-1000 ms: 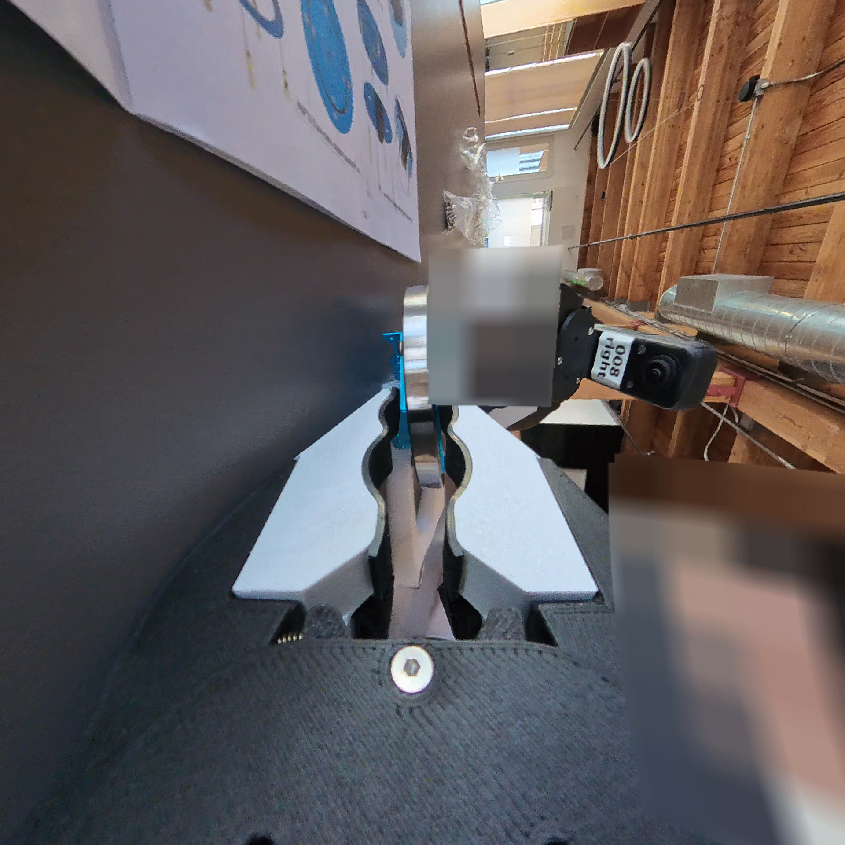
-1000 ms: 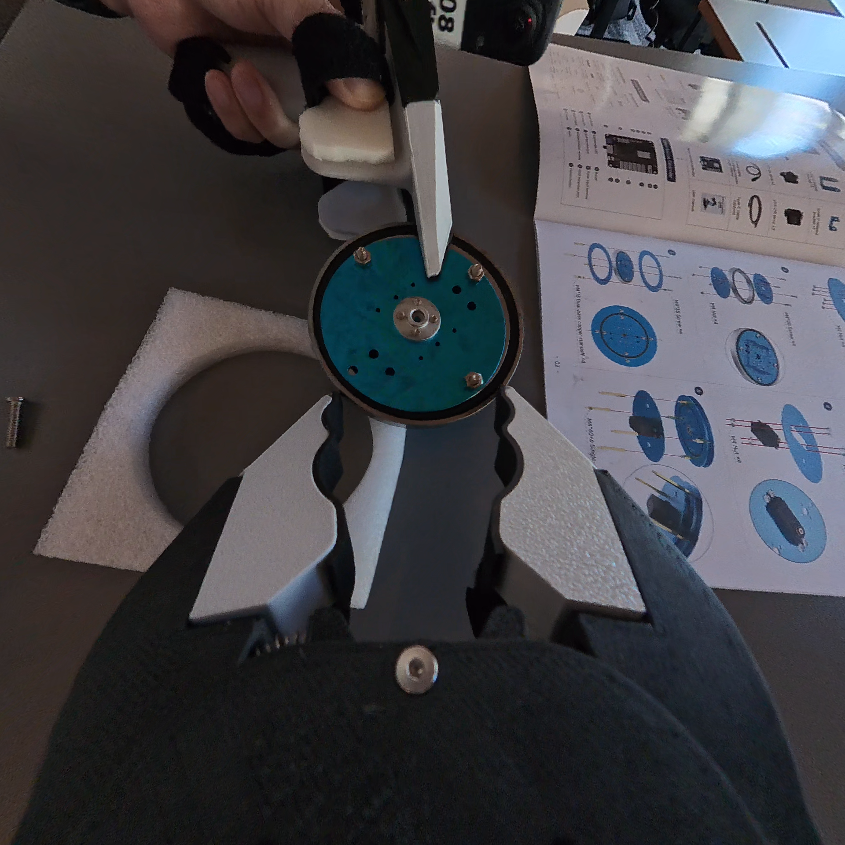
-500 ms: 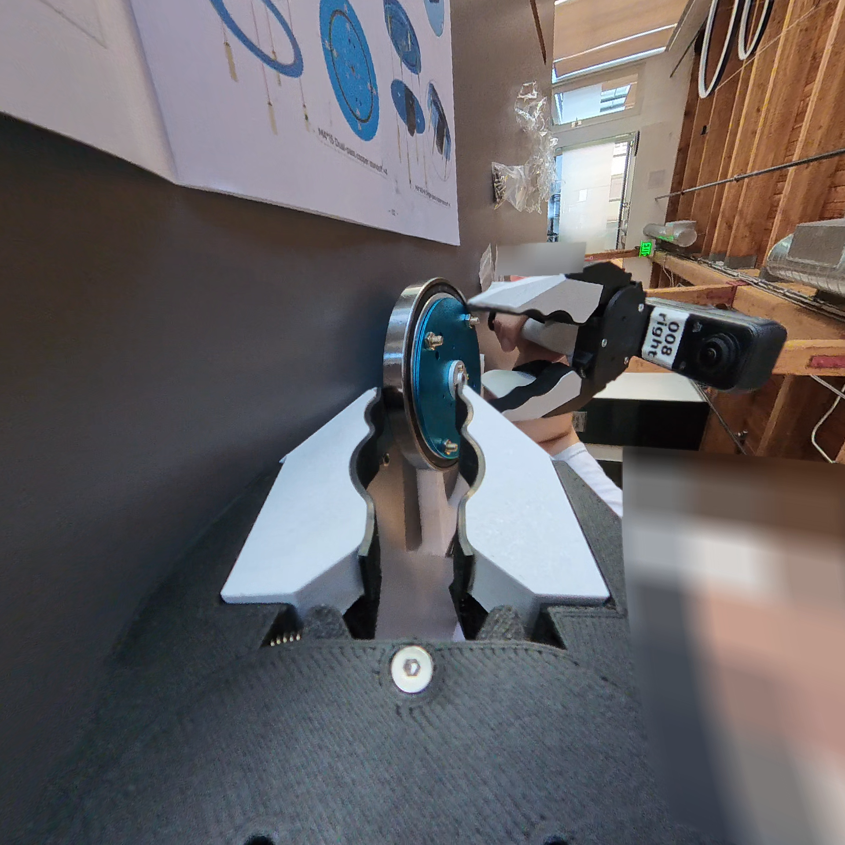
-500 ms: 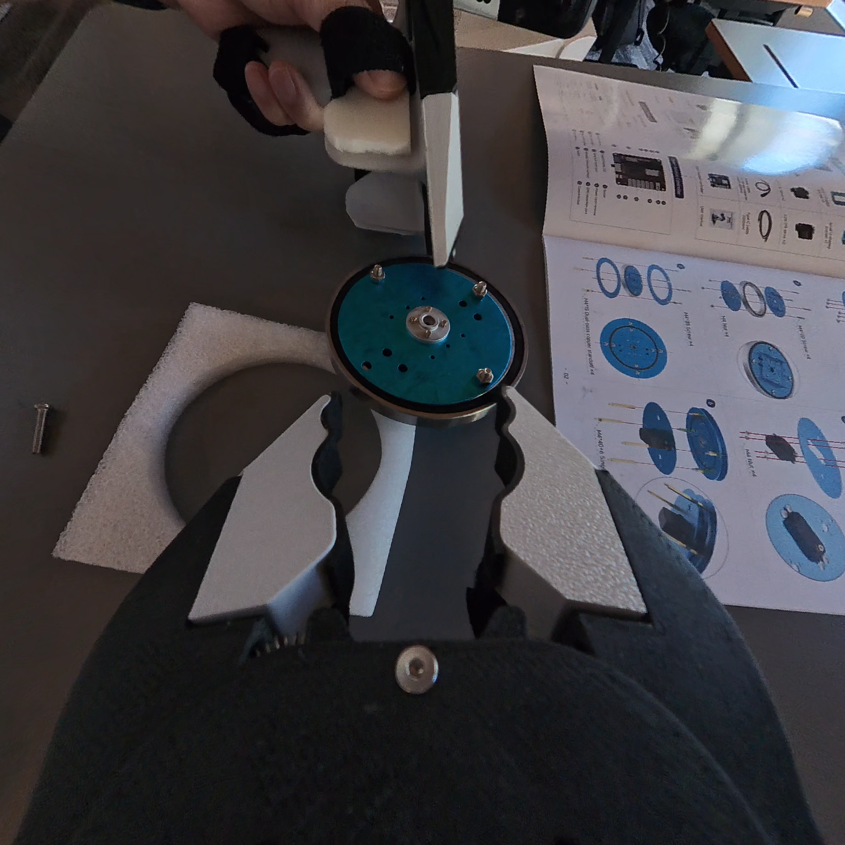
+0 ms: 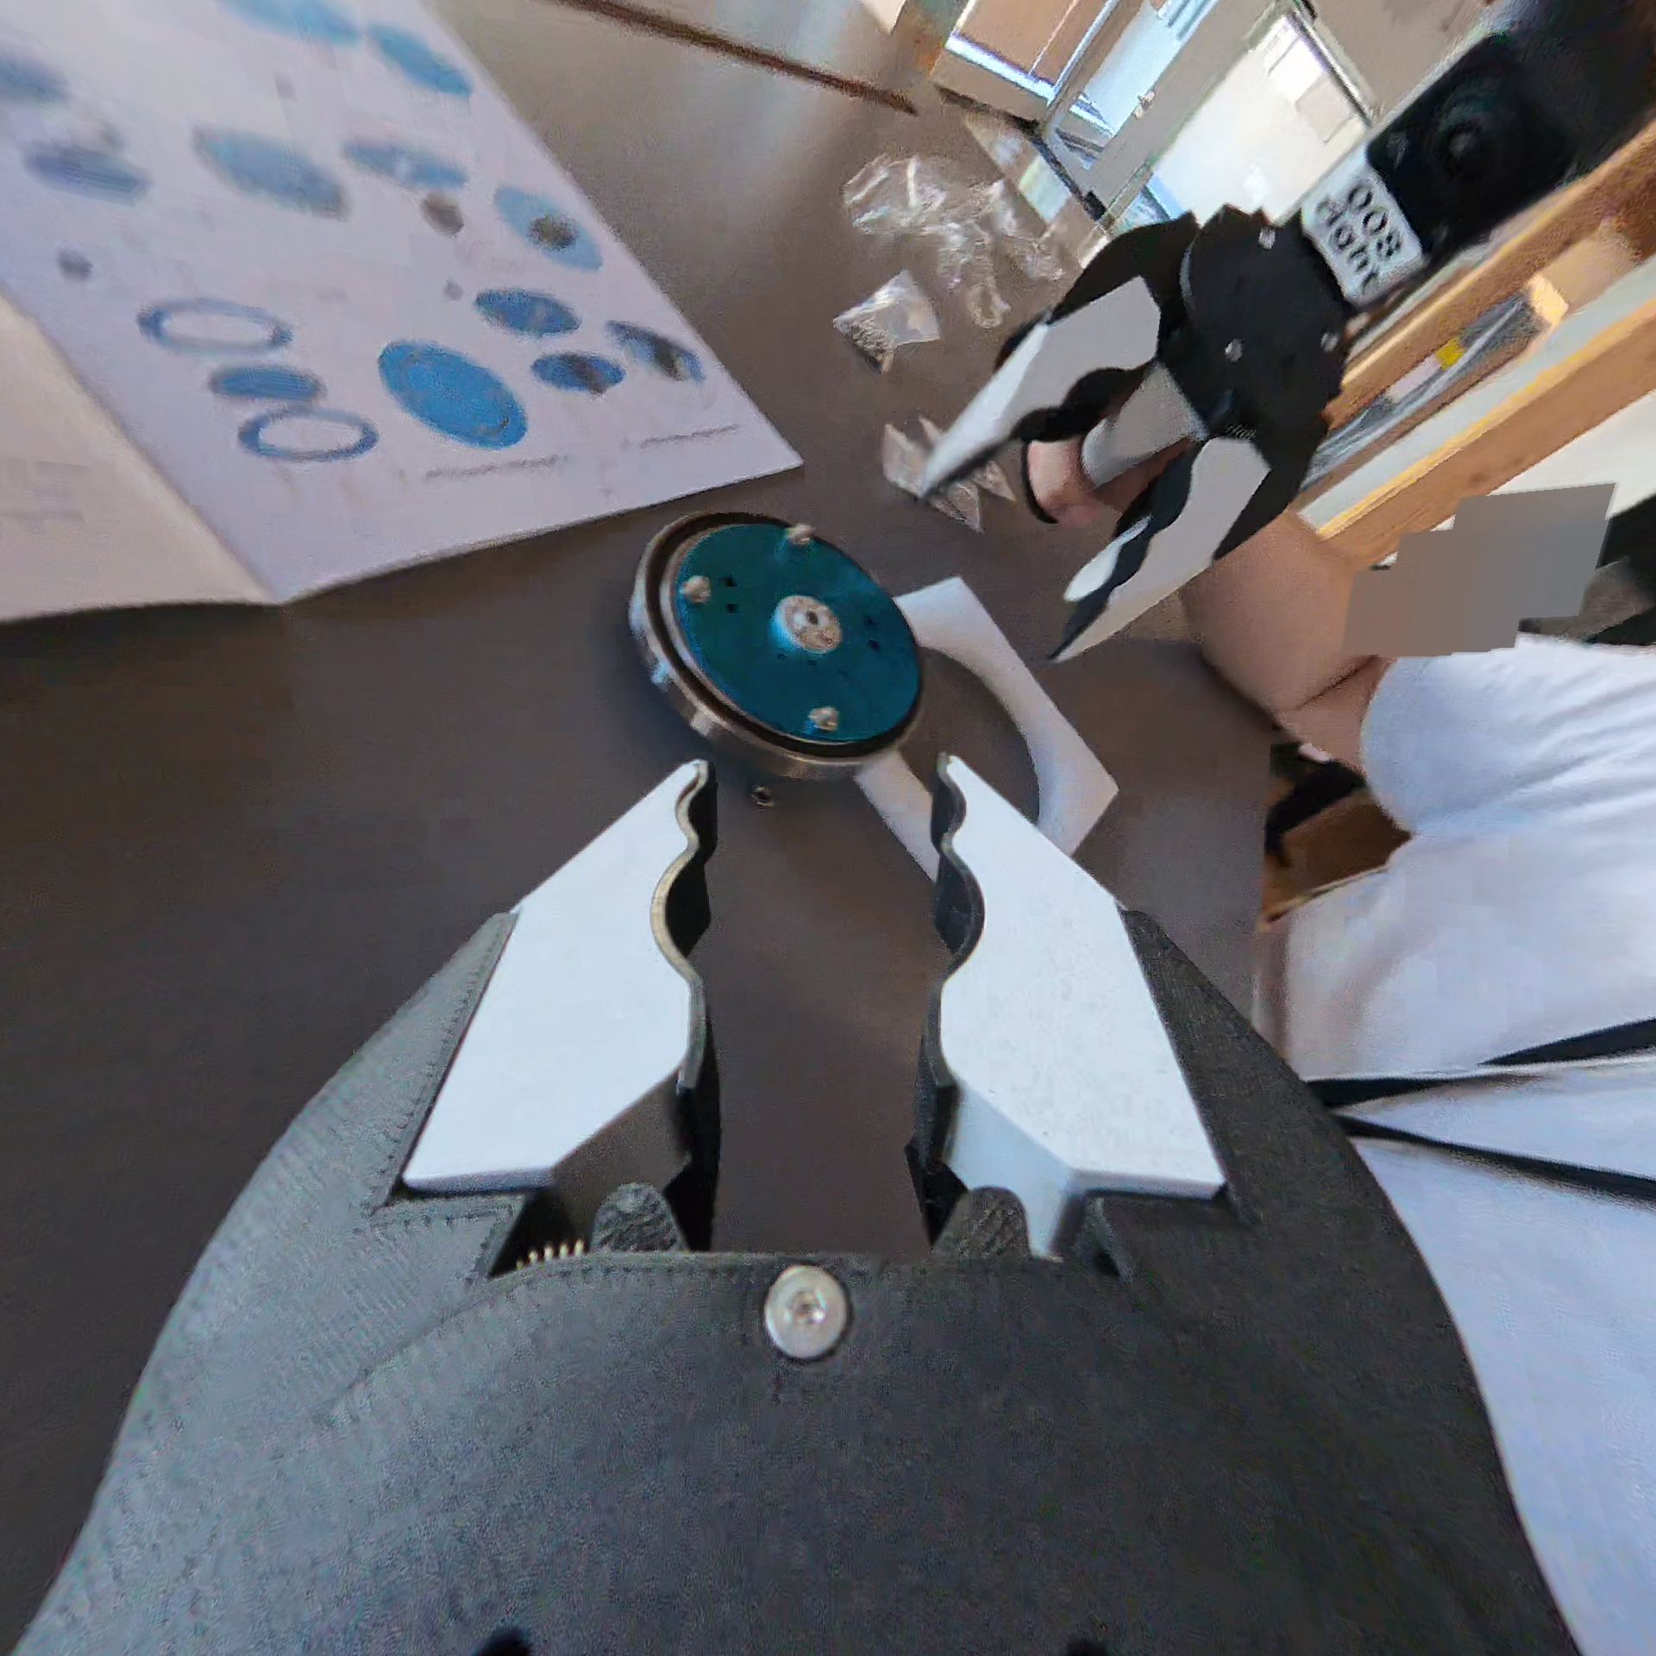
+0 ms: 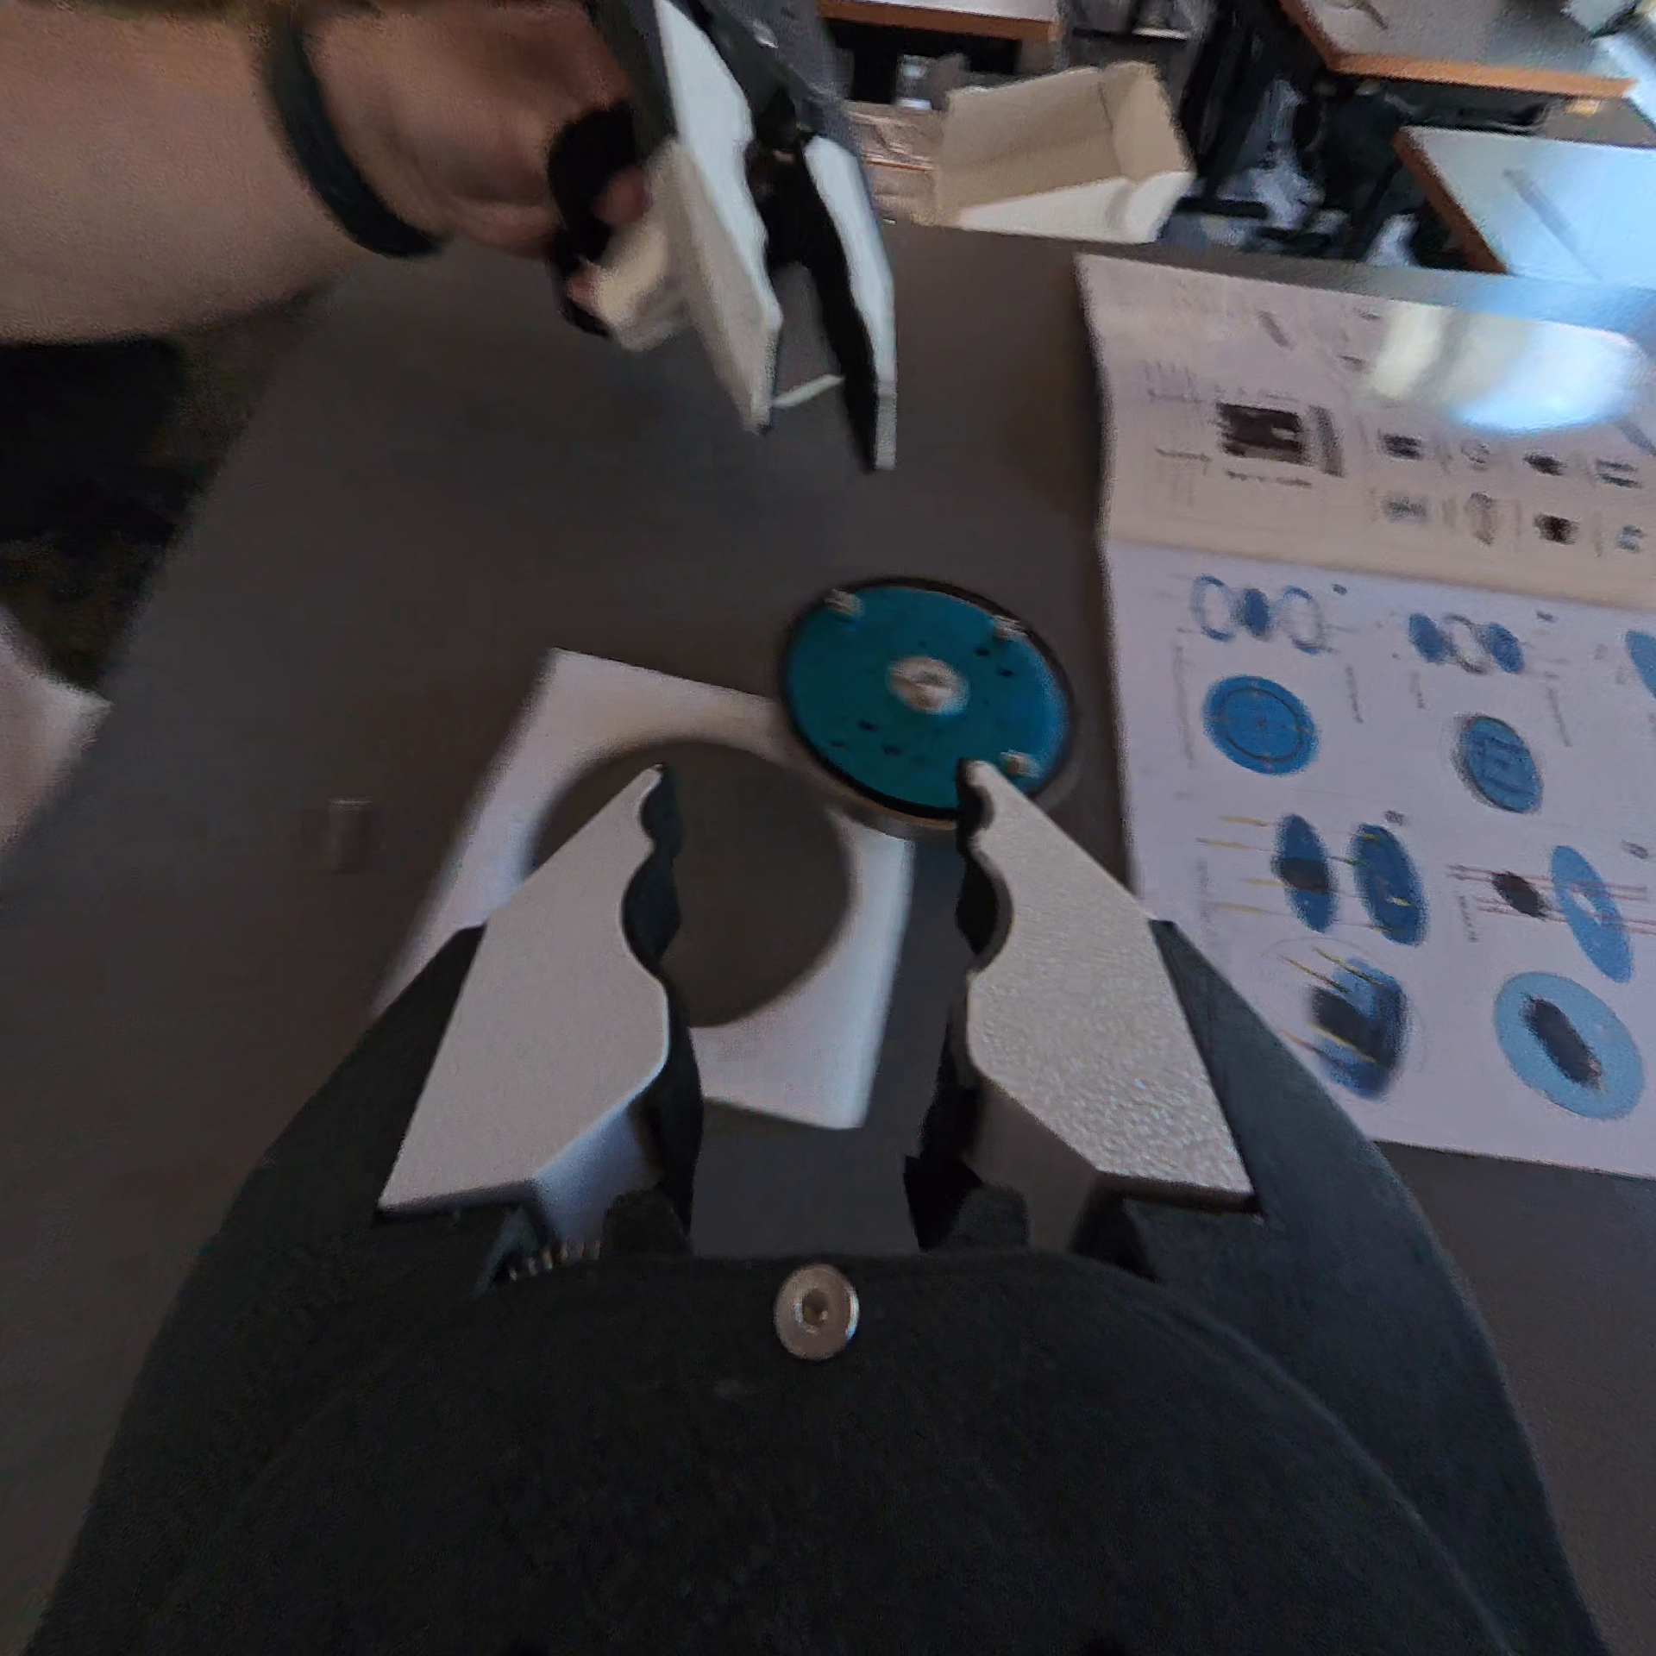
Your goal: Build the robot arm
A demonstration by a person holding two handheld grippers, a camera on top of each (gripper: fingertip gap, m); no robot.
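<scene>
A workshop or maker-style lab, set up for assembling a small kit.

Ahead of the fingers, a dark grey worktable (image 6: 448, 538) carries an open assembly booklet (image 6: 1398, 806) printed with blue part diagrams, off to the right of the right fingers. Just beyond the fingertips lie a round blue plate in a metal ring (image 5: 789, 645) and a white foam packing piece with a round cut-out (image 6: 806, 1057). Farther out past the left fingers sit small clear bags of hardware (image 5: 941, 233) and bare timber beams (image 5: 1479, 296). Beyond the right fingers stand other tables (image 6: 1523, 179) and an open cardboard box (image 6: 1057, 152).
</scene>
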